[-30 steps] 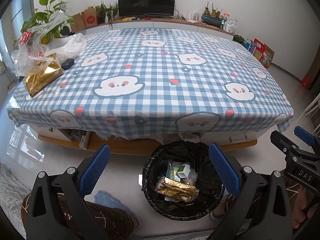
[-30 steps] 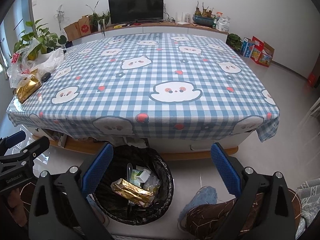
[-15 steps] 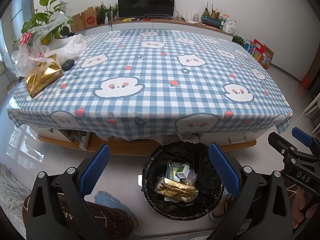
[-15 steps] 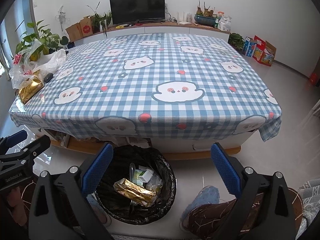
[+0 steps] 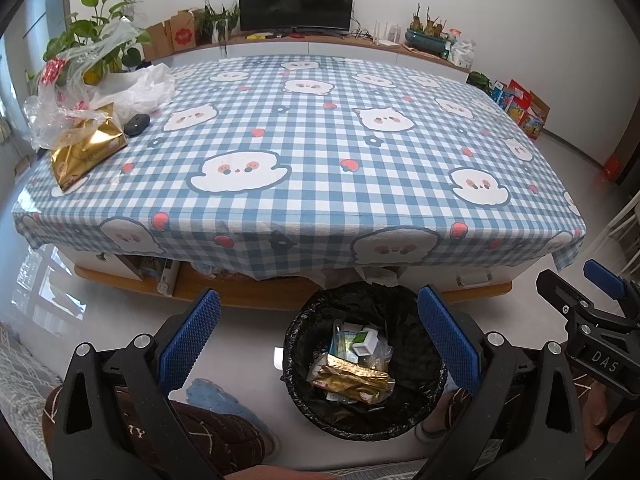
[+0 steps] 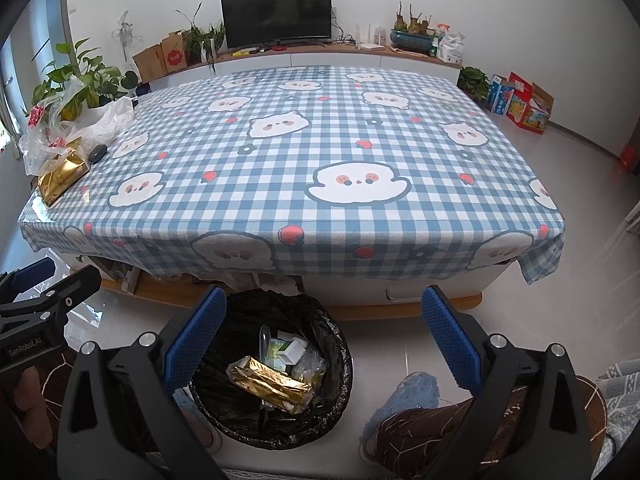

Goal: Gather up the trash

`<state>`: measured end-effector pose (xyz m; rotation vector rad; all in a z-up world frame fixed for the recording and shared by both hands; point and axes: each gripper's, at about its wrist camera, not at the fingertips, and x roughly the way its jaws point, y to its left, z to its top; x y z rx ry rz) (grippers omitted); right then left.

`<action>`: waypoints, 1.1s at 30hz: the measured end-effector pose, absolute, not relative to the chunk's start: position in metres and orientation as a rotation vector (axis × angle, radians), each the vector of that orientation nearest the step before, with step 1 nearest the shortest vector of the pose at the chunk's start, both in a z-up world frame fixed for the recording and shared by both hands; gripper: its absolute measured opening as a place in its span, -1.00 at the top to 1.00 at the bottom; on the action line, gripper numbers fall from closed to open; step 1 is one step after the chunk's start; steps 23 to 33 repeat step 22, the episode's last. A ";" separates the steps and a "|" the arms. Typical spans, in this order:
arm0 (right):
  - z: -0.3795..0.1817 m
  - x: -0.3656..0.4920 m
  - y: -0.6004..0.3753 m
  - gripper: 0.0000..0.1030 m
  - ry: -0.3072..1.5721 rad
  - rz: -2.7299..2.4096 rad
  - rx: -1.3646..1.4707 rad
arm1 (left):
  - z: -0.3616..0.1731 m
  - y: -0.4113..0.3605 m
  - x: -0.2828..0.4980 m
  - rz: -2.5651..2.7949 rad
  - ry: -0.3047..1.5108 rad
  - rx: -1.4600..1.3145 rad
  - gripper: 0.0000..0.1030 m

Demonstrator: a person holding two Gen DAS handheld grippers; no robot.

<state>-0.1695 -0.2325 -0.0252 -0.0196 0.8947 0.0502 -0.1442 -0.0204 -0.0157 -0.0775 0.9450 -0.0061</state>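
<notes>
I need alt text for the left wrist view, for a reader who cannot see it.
The open left gripper hangs over a black-lined trash bin holding a gold wrapper and small cartons, on the floor before a table in a blue checked cloth. A gold bag and plastic bags lie at its far left corner.

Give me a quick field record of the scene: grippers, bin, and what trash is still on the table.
left gripper: open, empty, above the bin
right gripper: open, empty
trash bin: on the floor at the table's near edge, black liner
bin contents: gold wrapper, small white box, clear plastic
table: checked cloth
left on table: gold bag, clear plastic bags, dark oval object, all at the far left corner
</notes>
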 end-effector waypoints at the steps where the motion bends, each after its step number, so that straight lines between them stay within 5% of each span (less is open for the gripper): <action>1: -0.025 -0.170 -0.233 -0.82 0.894 0.051 -0.020 | -0.016 -0.021 -0.145 -0.010 0.944 -0.078 -0.89; 33: -0.025 -0.169 -0.233 -0.83 0.895 0.051 -0.019 | -0.015 -0.023 -0.144 -0.013 0.937 -0.068 -0.89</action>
